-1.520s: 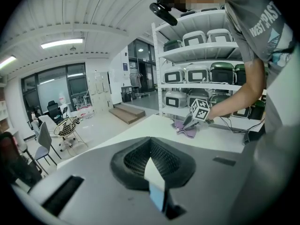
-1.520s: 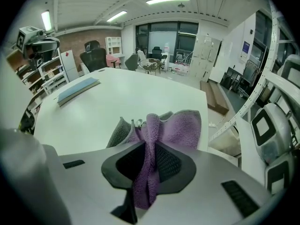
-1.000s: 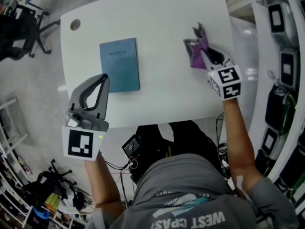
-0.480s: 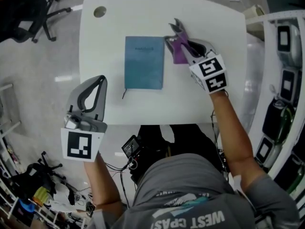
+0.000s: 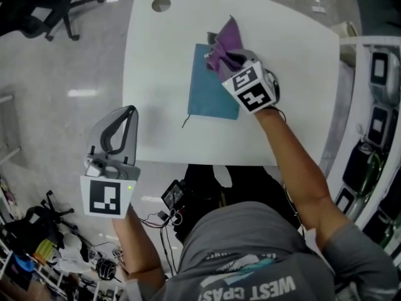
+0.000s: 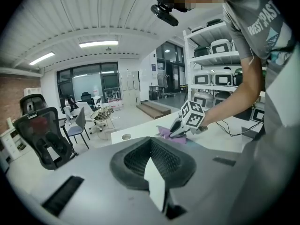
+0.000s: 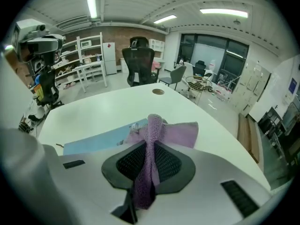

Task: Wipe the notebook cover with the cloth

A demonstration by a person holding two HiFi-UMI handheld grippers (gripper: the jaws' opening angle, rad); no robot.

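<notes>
Clamping purple cloth, R gripper over notebook.

The white table fills my 12 o'clock, with its round cable hole toward 11. A pale, glossy floor spreads out at 9, and a black office chair stands at 10. Shelving lines my 3 o'clock. Strip lights glow overhead. Glass walls and a brick wall close the room.

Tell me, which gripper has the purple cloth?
The right gripper, over the blue notebook, pinches the cloth; the left gripper holds nothing.
</notes>
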